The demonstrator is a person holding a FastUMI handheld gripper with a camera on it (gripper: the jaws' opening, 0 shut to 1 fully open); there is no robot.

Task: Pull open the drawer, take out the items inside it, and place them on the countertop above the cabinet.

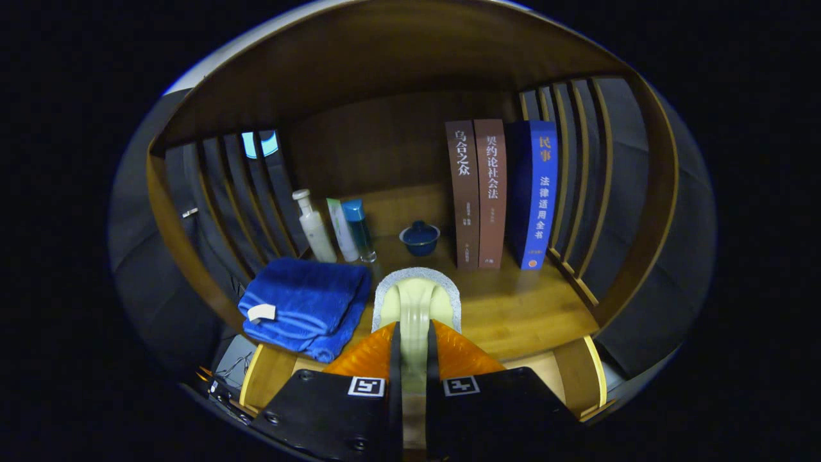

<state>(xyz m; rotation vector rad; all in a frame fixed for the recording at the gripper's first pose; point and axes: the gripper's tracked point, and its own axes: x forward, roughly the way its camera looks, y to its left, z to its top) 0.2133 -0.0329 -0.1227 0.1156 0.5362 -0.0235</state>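
Tool (414, 346) with its two fingers drawn close together, clamping the raised handle of a pale green brush (417, 301) whose flat base is edged with a grey-white fringe; both fingers press on the handle from either side. The brush sits at the near edge of the wooden table (526, 314), just ahead of the fingers. To the left of the brush lies a folded blue towel (301, 305) with a white tag, overhanging the near edge of the table slightly. Beyond the towel, three upright bottles stand close together: a white pump bottle (314, 228), a pale tube (341, 231) and a blue-capped bottle (359, 231). Farther back at centre is a small dark blue lidded cup (419, 238). To its right, three books (503, 192) stand upright side by side, two brown and one blue, the blue one nearest the slatted right wall (577, 173). A matching slatted wall closes the left side.
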